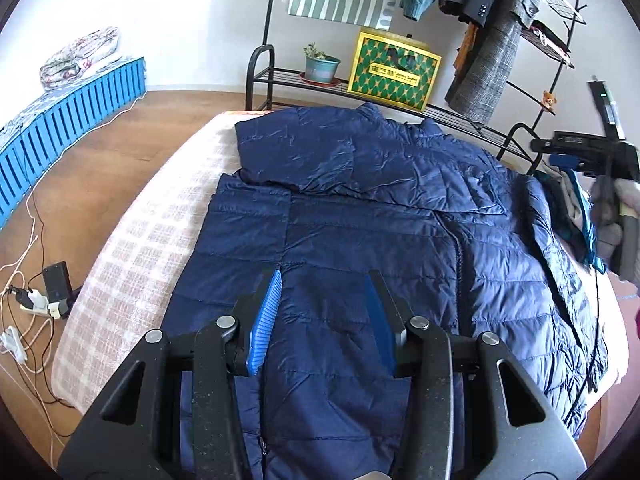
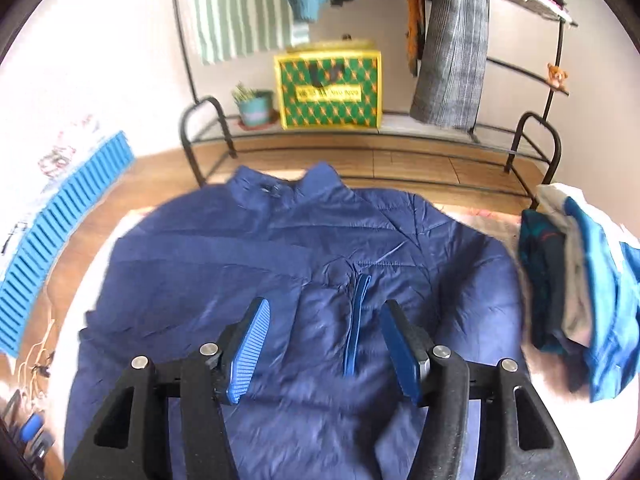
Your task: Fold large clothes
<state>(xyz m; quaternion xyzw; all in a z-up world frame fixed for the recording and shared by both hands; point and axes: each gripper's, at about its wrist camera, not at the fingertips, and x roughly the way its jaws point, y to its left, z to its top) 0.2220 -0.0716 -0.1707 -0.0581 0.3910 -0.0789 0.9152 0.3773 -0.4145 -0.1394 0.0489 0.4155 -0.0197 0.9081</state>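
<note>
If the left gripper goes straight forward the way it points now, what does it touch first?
Most likely the navy puffer jacket: the open left gripper points at its quilted body, near the folded sleeve. Depth is unclear.

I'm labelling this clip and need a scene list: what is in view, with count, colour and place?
Puffer jacket: one, navy, spread on the bed, one sleeve folded across the chest.
Bed cover: one, beige check, under the jacket.
Clothes pile: one, blue, teal, grey, bed's right edge.
Box: one, green and yellow, rack shelf.
Potted plant: one, teal pot, beside the box.
Hanging clothes: several, grey, striped, on the rack.
Left hand-held gripper: open, above the jacket.
Right hand-held gripper: open, above the jacket.
</note>
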